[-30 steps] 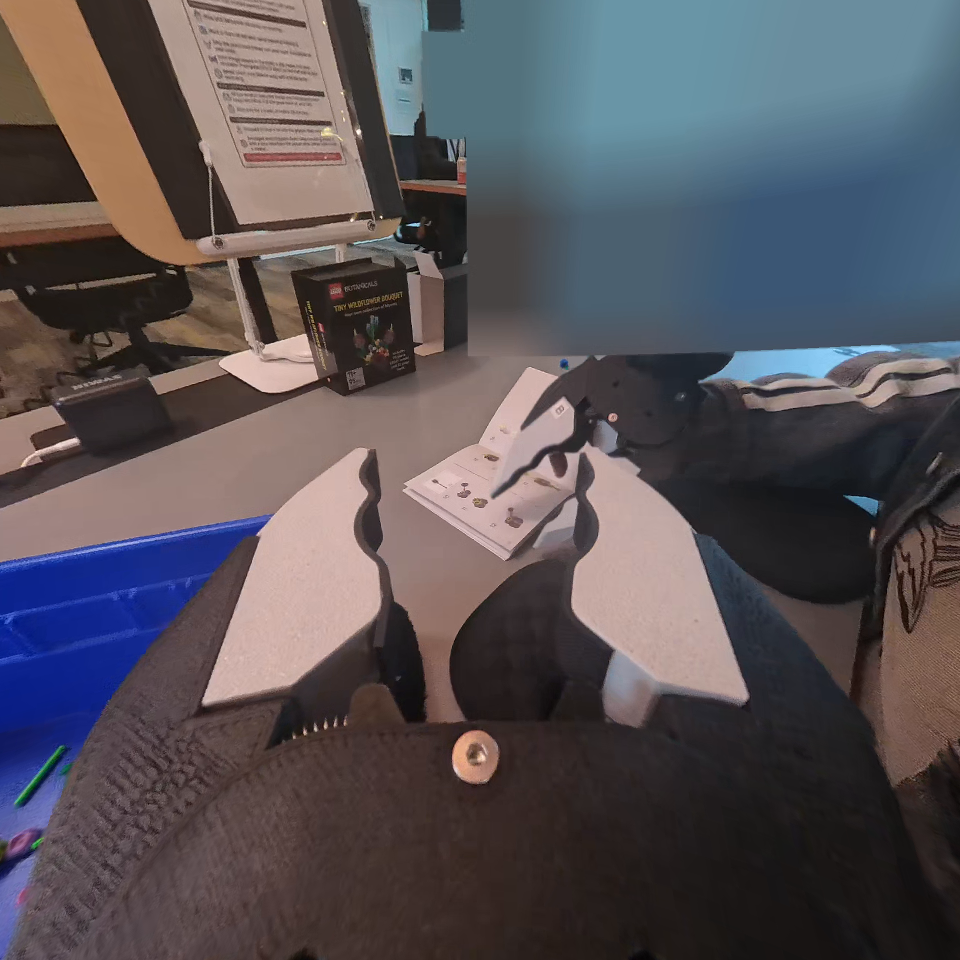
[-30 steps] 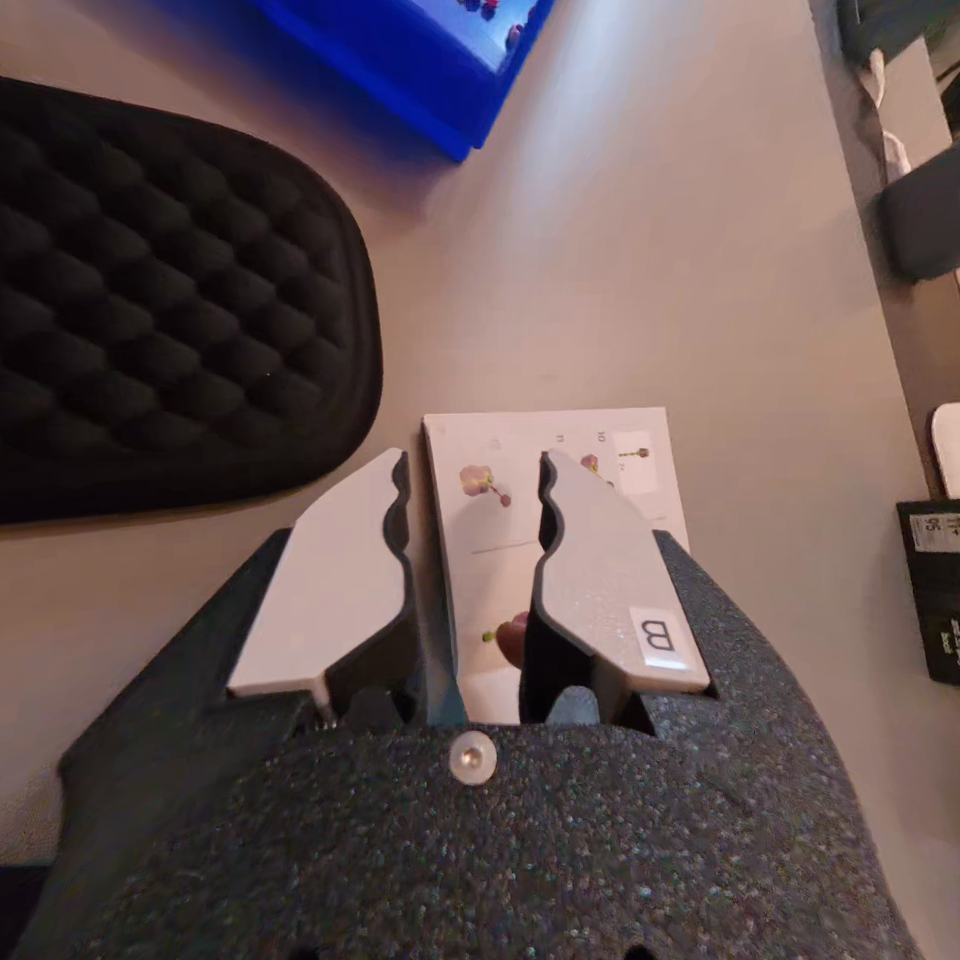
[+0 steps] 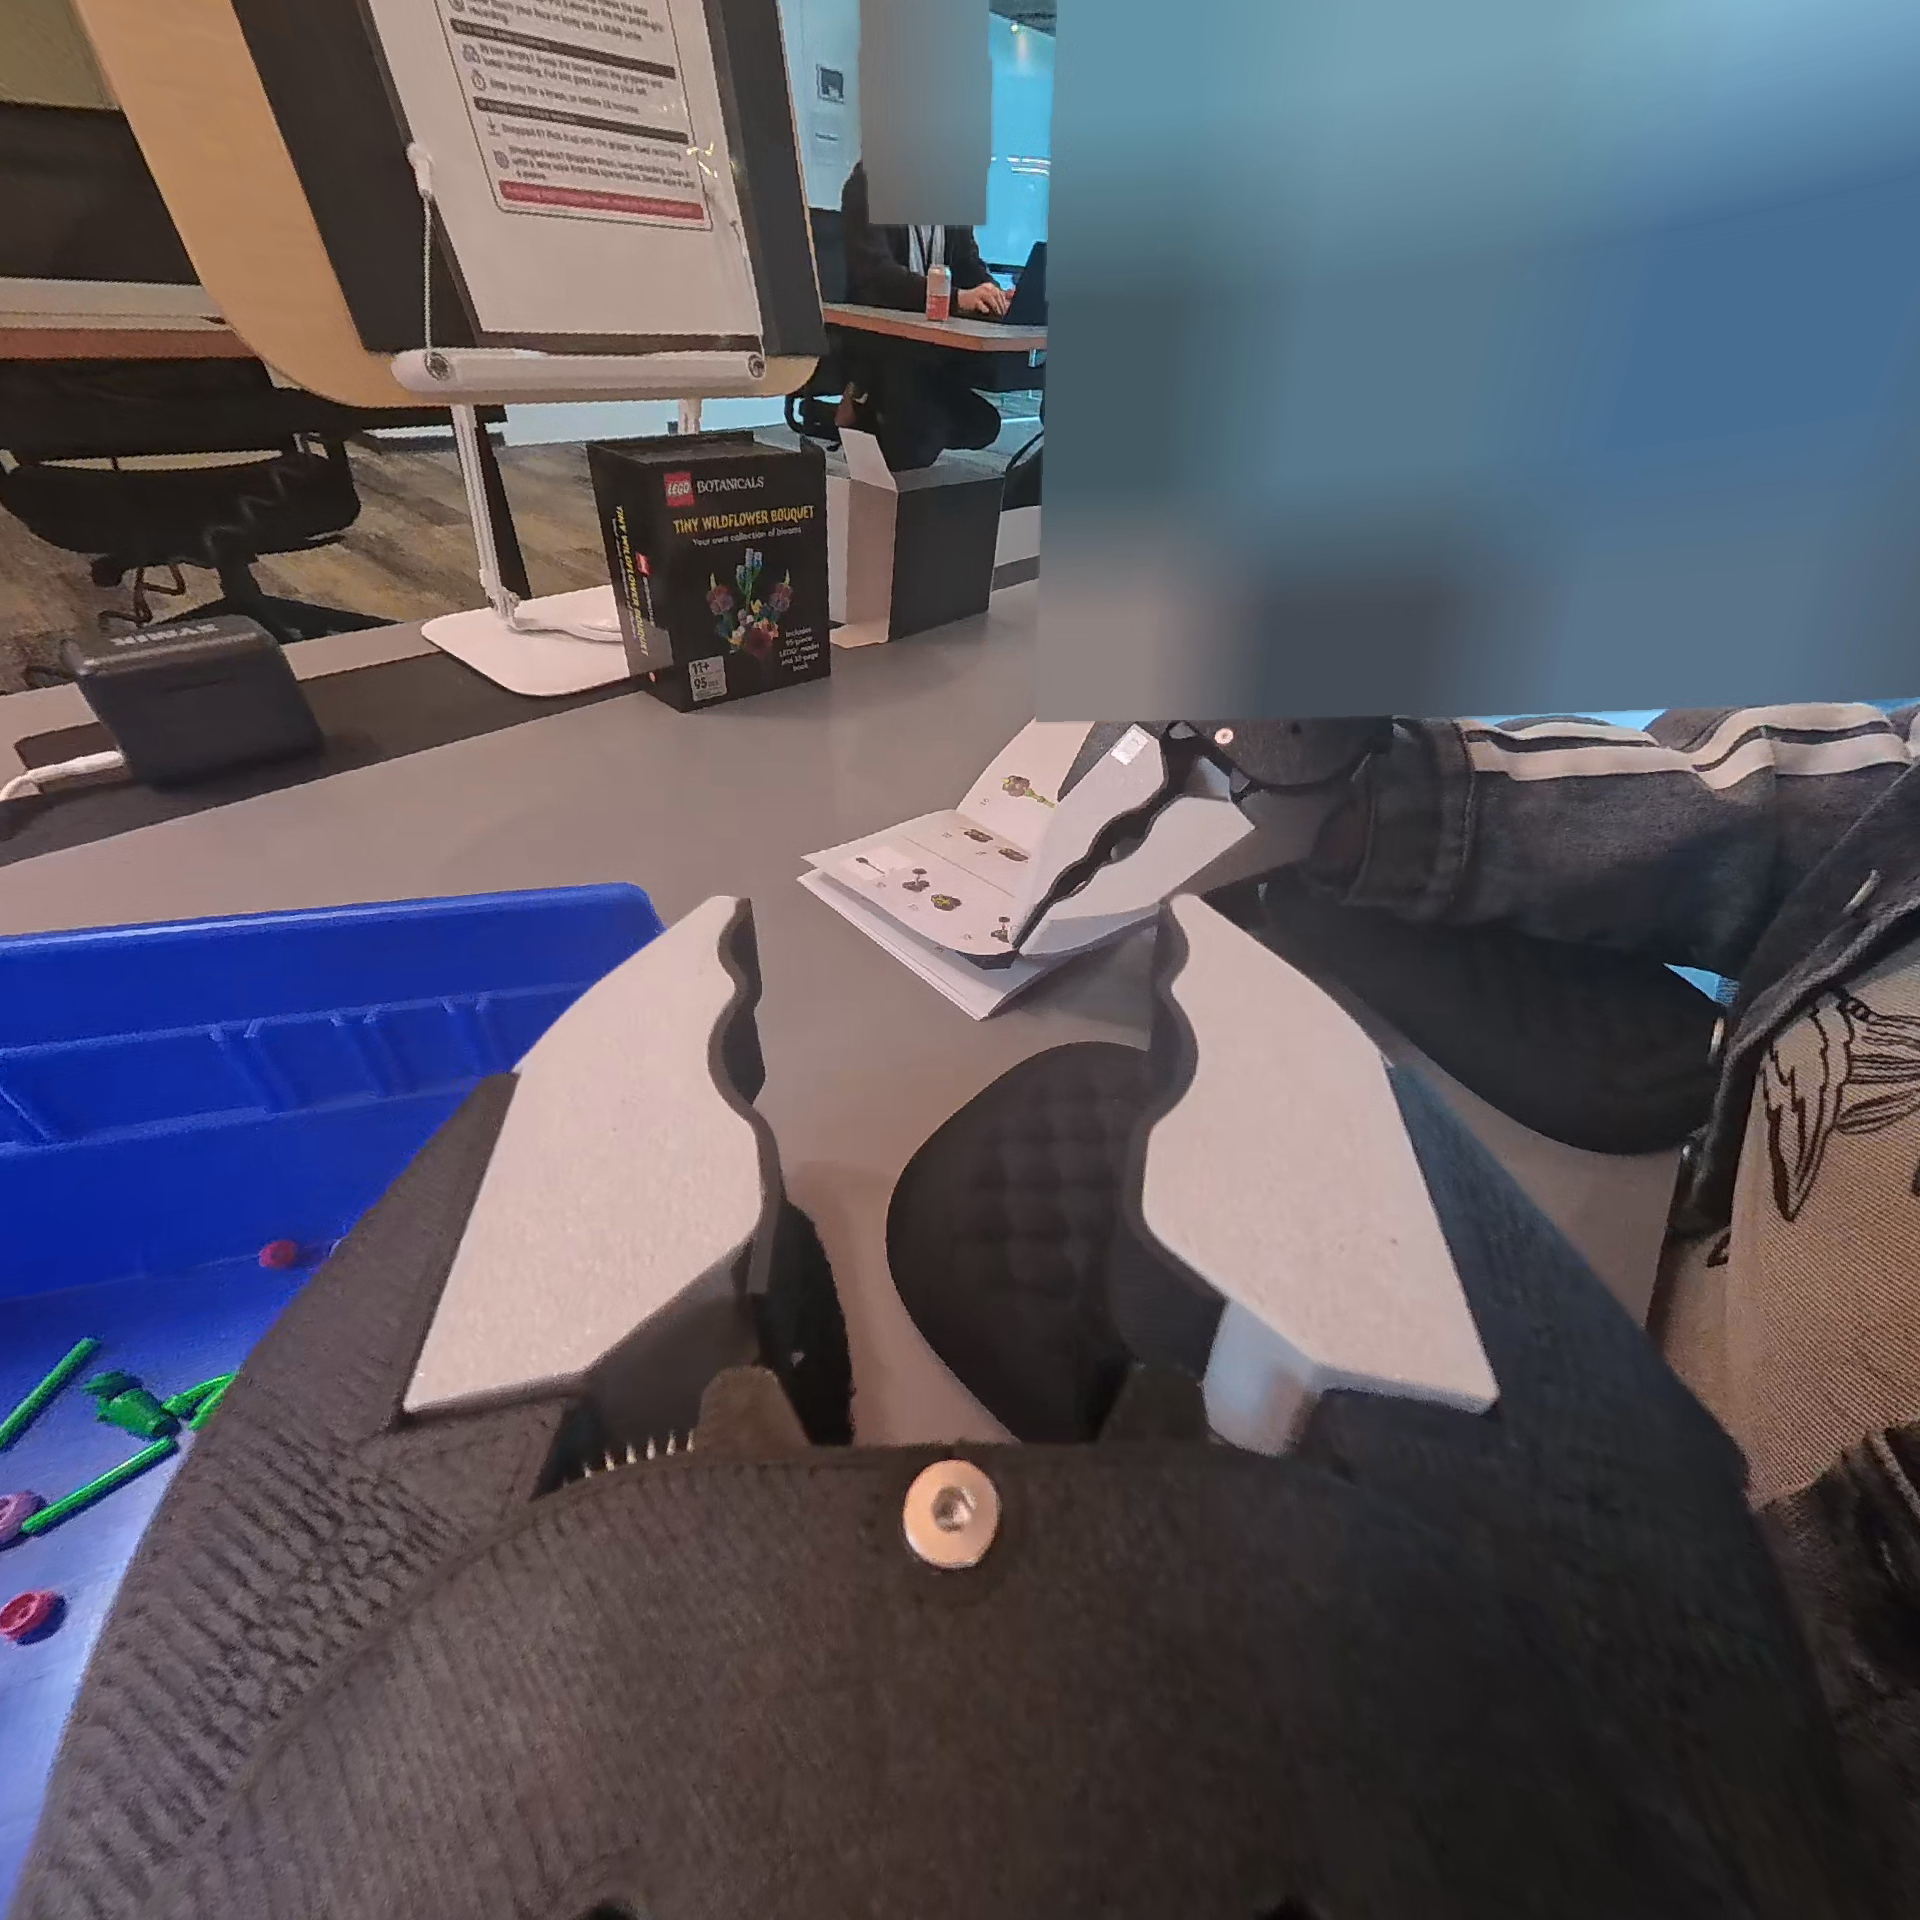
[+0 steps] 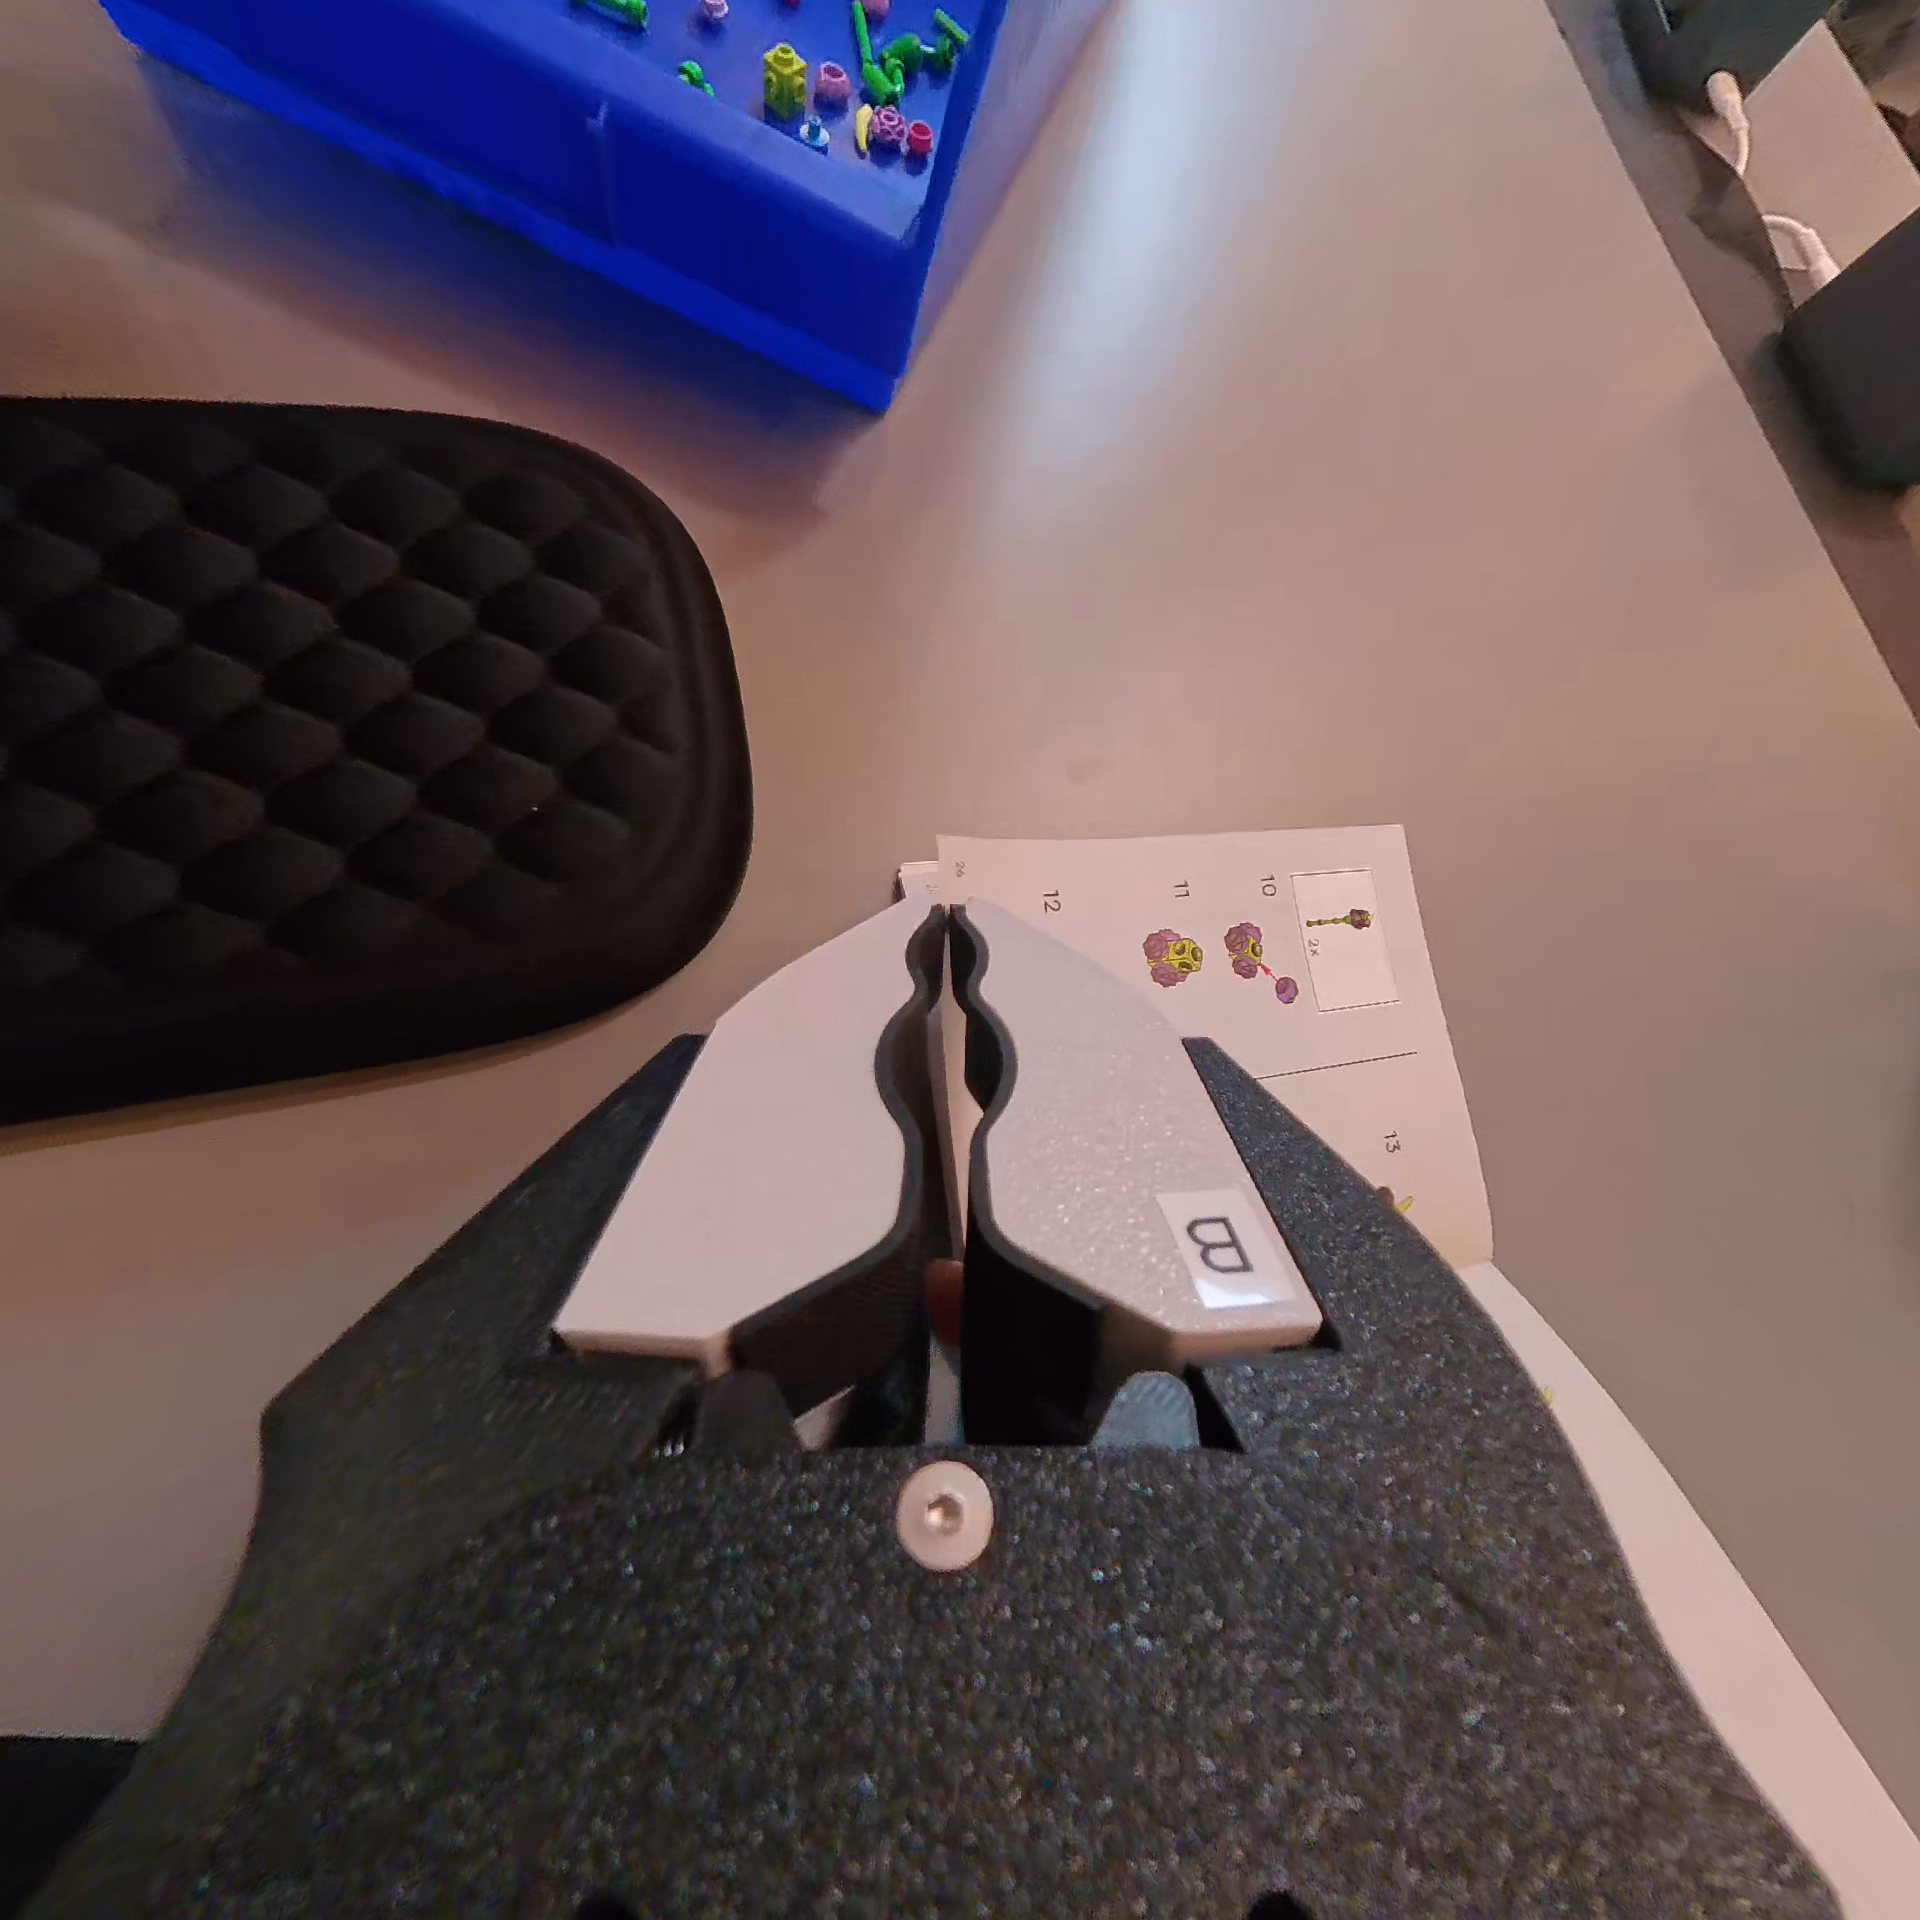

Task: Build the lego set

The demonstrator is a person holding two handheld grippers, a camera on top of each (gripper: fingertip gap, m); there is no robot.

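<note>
The right claw [image 4: 948,920] is closed on a page of the instruction booklet [image 4: 1226,935], with its two tips pressed together at the page's edge. In the left wrist view the same claw [image 3: 1039,930] holds that page lifted from the open booklet [image 3: 914,883], which lies on the grey surface [image 4: 1299,571], beyond the black padded mat [image 4: 312,727]. The left claw [image 3: 956,997] is open and holds nothing; it hangs above the near end of the mat, beside the blue bin [image 3: 260,1039].

The lego pieces [image 4: 831,73] are loose inside the blue bin [image 4: 582,177], which sits toward the far left of the surface: green stems, pink and purple flower parts, one yellow block. The black set box [image 3: 727,566] stands upright at the far edge of the surface. No assembled part is visible, so I judge the building itself is hardly begun and the step in hand is turning a page.

The risks come from the thin paper. If the claw pulls too fast or too much upward, the page can tear at the spine or crease. It is not clear whether one sheet or several are pinched; with several, the booklet would open at a wrong step. The booklet is light and nothing presses it down, so it may slide or lift whole with the page.
</note>
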